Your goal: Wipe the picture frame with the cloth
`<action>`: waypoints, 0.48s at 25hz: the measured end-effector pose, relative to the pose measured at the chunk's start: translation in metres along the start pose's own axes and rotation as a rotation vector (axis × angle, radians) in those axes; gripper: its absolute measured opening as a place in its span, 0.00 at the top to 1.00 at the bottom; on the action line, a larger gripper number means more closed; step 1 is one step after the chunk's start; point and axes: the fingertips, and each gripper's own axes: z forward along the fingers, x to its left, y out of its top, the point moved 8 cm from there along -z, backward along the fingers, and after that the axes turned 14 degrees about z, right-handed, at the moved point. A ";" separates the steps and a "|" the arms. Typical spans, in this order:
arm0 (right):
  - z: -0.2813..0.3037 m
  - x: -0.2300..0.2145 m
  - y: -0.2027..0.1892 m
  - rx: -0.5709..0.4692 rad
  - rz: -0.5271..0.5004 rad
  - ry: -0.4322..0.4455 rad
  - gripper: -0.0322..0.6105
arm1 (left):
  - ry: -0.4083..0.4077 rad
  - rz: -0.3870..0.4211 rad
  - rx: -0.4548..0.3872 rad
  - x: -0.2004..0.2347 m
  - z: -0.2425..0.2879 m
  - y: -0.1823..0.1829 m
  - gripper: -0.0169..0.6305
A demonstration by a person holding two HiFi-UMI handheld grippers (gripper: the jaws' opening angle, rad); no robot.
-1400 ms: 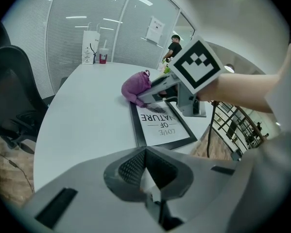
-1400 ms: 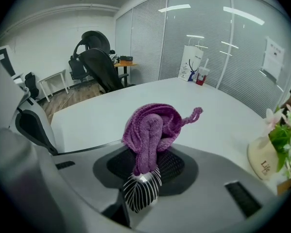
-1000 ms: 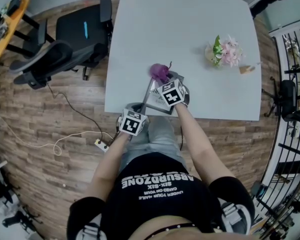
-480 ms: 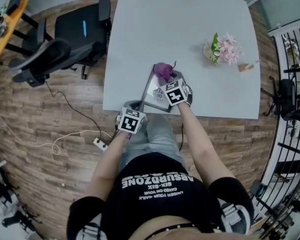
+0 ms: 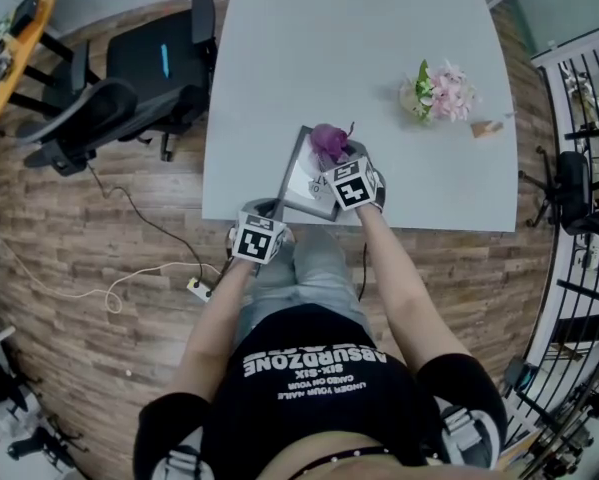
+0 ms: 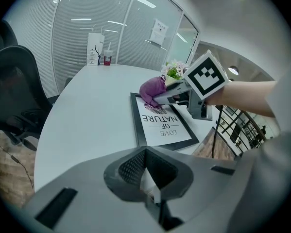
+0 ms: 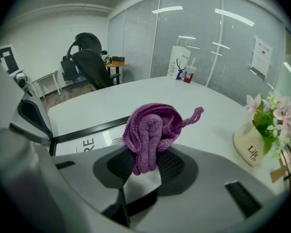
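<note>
While drawn up to the 6 o'clock edge of a broad pale bench (image 5: 379, 48), leans over it in a black printed T-shirt (image 5: 309, 368). Off the bench's 9 o'clock side, on a plank floor (image 5: 99, 248), two black office chairs (image 5: 129, 88). Flat on the bench near its 6 o'clock edge, slightly skewed, a black-rimmed picture frame (image 5: 301, 173) with a white print reading LOVE OF NATURE. Toward 2 o'clock from the frame and well apart from it, a small cream pot of pink flowers (image 5: 434, 93). At 7 o'clock from the frame, right at the bench edge, the left hand-held gripper (image 6: 149, 178), clenched on nothing, jaws drawn together, aimed across the bench toward the frame without touching it. Over the frame's 1 o'clock corner, the right hand-held gripper (image 7: 147, 166), grasping a bunched purple cloth (image 7: 152, 130) between its pads, a knotted loop trailing toward 2 o'clock. Cloth set at the frame's far end, seemingly touching the top of the print.
</note>
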 end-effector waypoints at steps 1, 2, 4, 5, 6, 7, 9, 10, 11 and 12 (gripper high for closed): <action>0.000 0.000 0.000 -0.001 0.000 0.001 0.75 | 0.000 0.001 0.001 0.000 0.000 0.000 0.95; 0.000 0.000 0.000 -0.001 0.000 0.003 0.75 | 0.000 0.001 0.001 0.001 0.000 0.000 0.95; 0.000 0.001 -0.001 0.003 0.002 0.010 0.76 | 0.000 -0.005 0.000 0.001 0.000 0.000 0.95; 0.000 0.001 -0.002 0.004 0.004 0.014 0.76 | 0.000 -0.012 -0.001 0.002 0.000 0.000 0.95; 0.000 0.001 -0.003 0.007 0.006 0.020 0.76 | -0.001 -0.018 -0.003 0.002 0.001 0.000 0.95; 0.000 0.002 -0.004 0.009 0.009 0.026 0.76 | -0.002 -0.022 -0.004 0.002 0.001 0.000 0.95; 0.000 0.003 -0.008 0.014 0.012 0.038 0.76 | -0.002 -0.020 -0.003 0.001 0.001 0.000 0.95; -0.001 0.005 -0.010 0.015 0.012 0.044 0.76 | -0.001 -0.017 -0.002 0.000 0.001 0.000 0.95; -0.001 0.006 -0.011 0.014 0.014 0.051 0.76 | 0.000 -0.015 -0.002 0.000 0.000 -0.001 0.95; -0.002 0.008 -0.012 0.014 0.019 0.057 0.76 | 0.002 -0.013 -0.002 0.000 0.000 -0.001 0.95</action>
